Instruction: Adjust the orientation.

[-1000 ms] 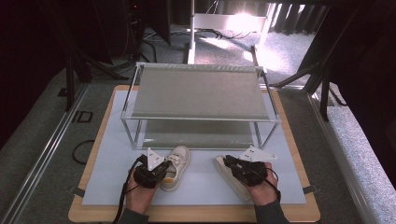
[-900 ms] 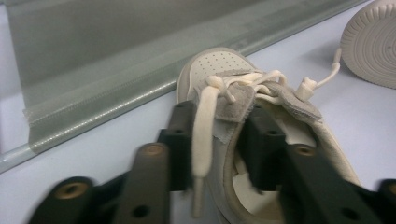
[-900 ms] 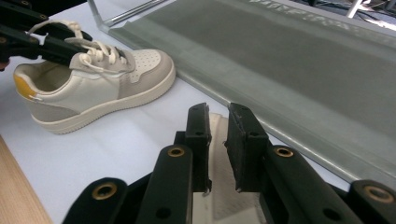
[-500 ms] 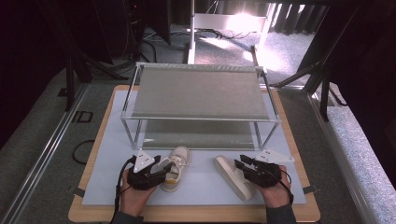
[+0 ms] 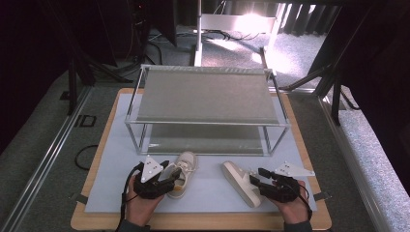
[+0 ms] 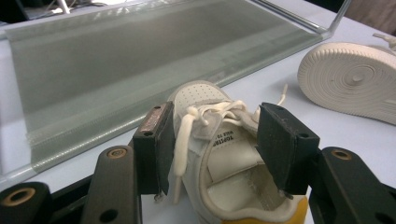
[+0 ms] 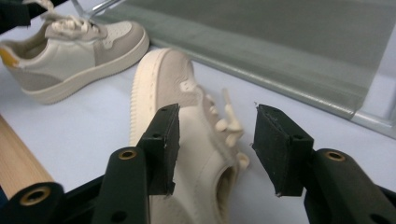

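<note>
**Both grippers loosened over a pair of shoes in front of the rack**

Left gripper [image 6: 212, 140]: jaws partly open, having just been opening. The upright shoe [image 6: 219, 149] stands between them, its tongue and laces in the gap. The left pad lies close against the shoe's side at the laces; the right pad stands clear of it. No firm grip is evident. In the high view this gripper [image 5: 169, 174] sits over the heel half of the shoe, toe pointing toward the rack.

Right gripper [image 7: 215, 140]: jaws partly open, having just been opening further. The tipped shoe [image 7: 187, 121] lies on its side between them, sole turned to the left jaw, laces hanging toward the right jaw. The right pad is clear of the shoe; whether the left pad touches the sole cannot be told. In the high view this gripper [image 5: 258, 179] lies at the heel end of the tipped shoe [image 5: 237, 181].

Surroundings: both shoes rest on a pale mat [image 5: 208, 193], near each other but apart, just in front of a two-shelf metal rack [image 5: 205, 96]. The mat lies on a wooden board [image 5: 92, 212]. A person's hands hold both grippers from the near edge.
</note>
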